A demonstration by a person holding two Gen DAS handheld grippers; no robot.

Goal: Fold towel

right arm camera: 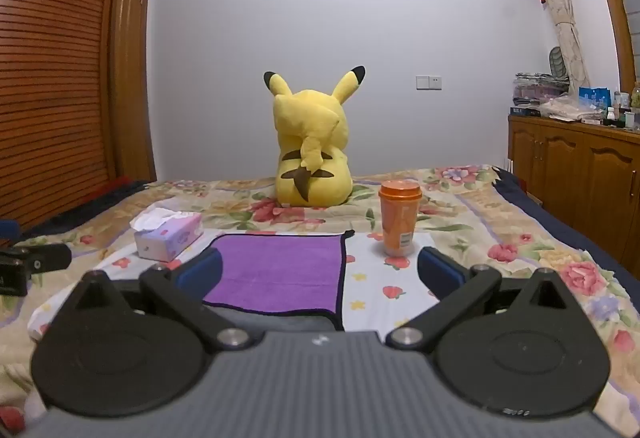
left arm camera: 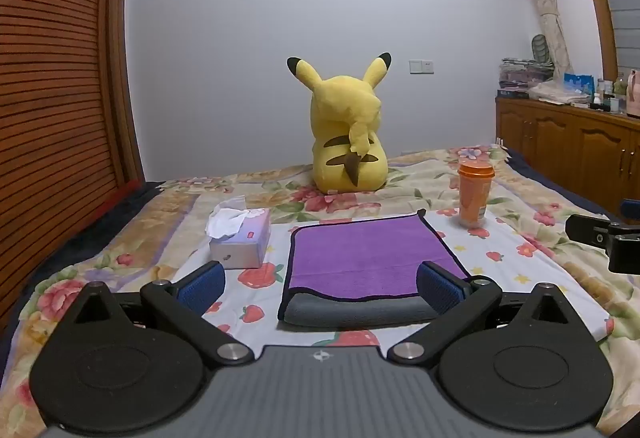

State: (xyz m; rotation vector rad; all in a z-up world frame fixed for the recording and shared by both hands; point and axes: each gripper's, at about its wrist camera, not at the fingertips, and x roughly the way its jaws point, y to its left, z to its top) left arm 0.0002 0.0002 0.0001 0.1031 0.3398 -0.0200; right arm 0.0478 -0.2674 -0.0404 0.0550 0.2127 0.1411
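towel [left arm camera: 364, 258]: one fold in, grey underside showing | left gripper [left arm camera: 320, 284], right gripper [right arm camera: 320, 274]: fingers apart, empty | further folds left

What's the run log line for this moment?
task: fold towel | towel: folded once, on bed | left gripper: open, empty | right gripper: open, empty

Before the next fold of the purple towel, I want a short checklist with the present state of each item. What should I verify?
1. Left hand-held gripper open, nothing between the jaws: ok.
2. Right hand-held gripper open, nothing held: ok.
3. Purple towel lies flat on the bedspread, already folded once, grey side showing at the near edge: ok.
4. Orange cup stands apart from the towel: ok.
5. Tissue box stands apart from the towel: ok.
6. Folded edges aligned: not ok, the grey layer sticks out at the near edge.
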